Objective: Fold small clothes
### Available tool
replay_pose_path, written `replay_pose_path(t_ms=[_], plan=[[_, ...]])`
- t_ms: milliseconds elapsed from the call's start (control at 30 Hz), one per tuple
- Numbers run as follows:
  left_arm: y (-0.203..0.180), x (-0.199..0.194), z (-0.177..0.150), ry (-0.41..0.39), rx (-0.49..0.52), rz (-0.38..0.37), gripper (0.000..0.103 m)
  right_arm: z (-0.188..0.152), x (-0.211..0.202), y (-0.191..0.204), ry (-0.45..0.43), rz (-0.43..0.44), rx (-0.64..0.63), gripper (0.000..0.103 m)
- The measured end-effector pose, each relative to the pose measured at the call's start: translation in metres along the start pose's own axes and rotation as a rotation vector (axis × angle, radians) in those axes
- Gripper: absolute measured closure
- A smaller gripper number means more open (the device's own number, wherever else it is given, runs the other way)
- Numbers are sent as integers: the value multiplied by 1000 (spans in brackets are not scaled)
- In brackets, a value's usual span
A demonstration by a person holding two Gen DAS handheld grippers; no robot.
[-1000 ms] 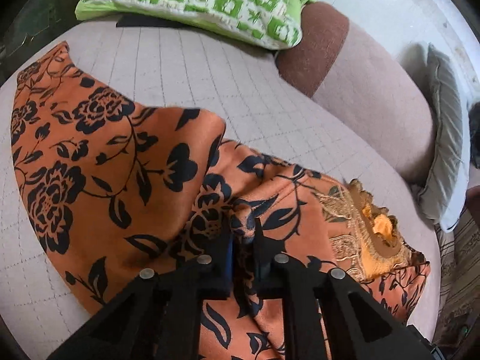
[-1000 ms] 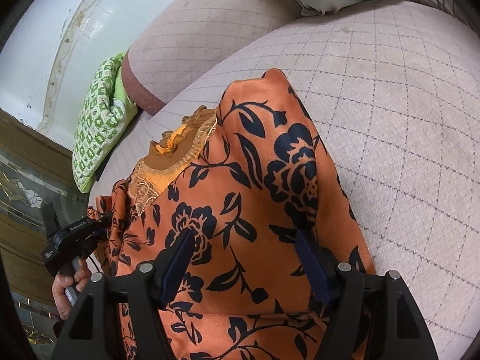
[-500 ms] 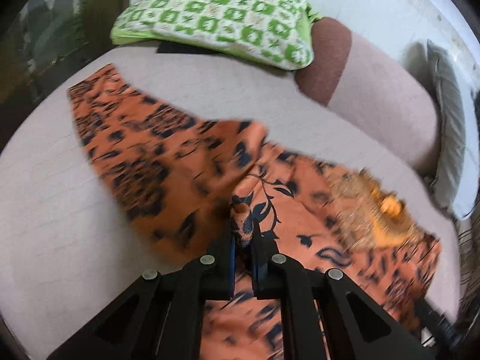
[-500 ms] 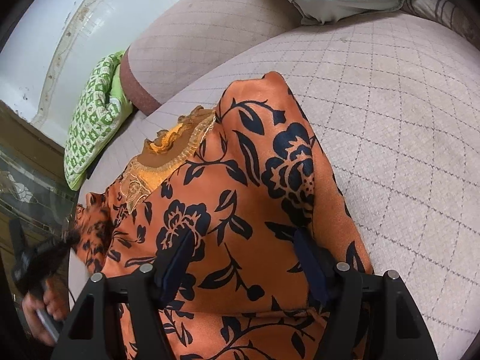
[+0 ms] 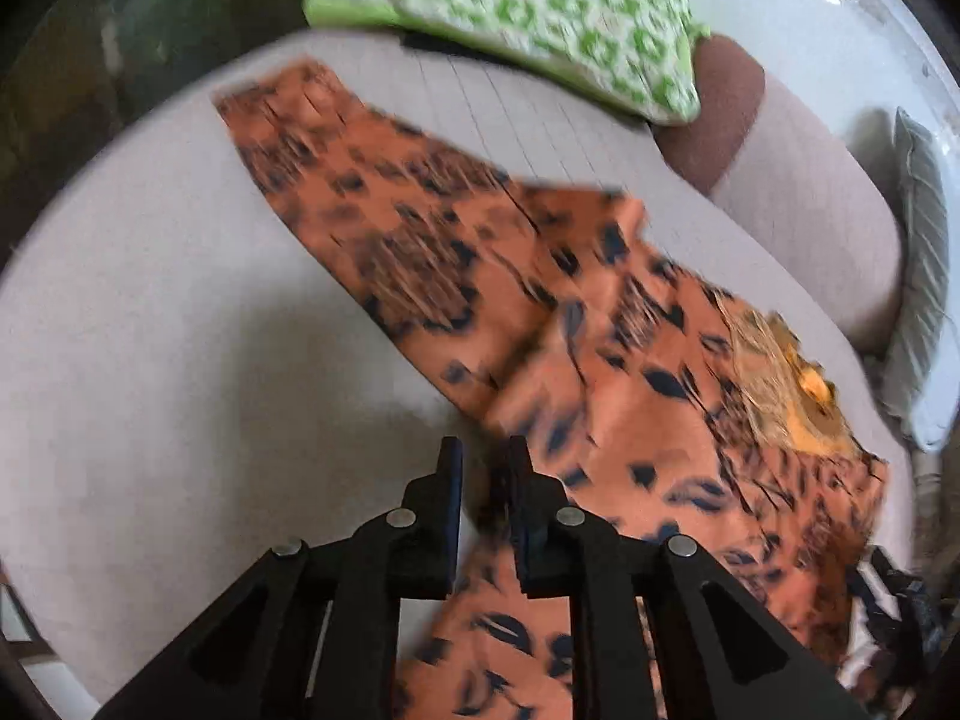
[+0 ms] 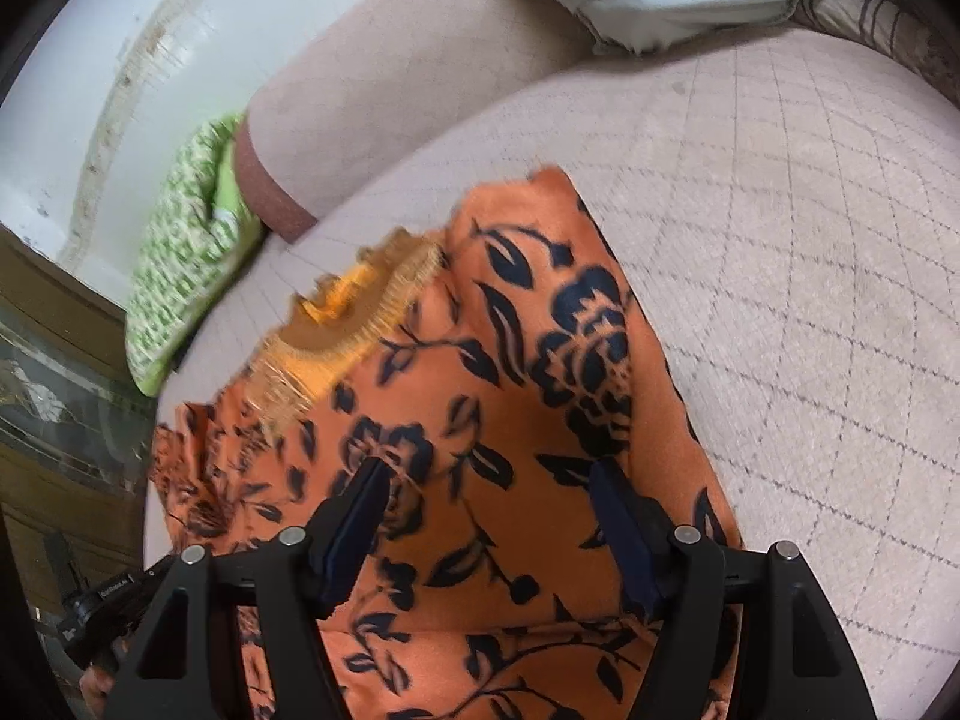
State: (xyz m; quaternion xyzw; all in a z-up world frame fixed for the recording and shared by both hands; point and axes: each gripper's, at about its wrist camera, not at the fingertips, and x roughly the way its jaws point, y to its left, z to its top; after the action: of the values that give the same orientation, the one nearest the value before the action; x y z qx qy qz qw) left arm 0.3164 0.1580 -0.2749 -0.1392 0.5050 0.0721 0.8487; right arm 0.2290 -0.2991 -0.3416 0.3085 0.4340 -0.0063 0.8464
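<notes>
Since the earlier frames the left gripper has let the fold go and pulled back toward lower left. Its jaws have just been opening, now a narrow gap with nothing between. Orange floral garment lies spread on the quilted sofa seat, centre to lower right. Right gripper hovers over it, fingers wide apart, empty. Risk: the slick fabric's fold slides open, since nothing pins it.

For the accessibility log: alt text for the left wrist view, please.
The left tool, jaws slightly apart and holding nothing, hovers at the edge of an orange garment with black flowers spread on a beige quilted sofa. A green patterned cushion lies beyond; the picture is motion-blurred.
</notes>
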Motion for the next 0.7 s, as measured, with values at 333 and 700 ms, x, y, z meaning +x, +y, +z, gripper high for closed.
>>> replay_pose_path(t_ms=[333,700], plan=[[65,27,22,0,-260,22,75,-19,29,29,93,-27,-151,32],[70,57,45,41,-437,-275,36,-22,30,40,79,-20,-192,32]])
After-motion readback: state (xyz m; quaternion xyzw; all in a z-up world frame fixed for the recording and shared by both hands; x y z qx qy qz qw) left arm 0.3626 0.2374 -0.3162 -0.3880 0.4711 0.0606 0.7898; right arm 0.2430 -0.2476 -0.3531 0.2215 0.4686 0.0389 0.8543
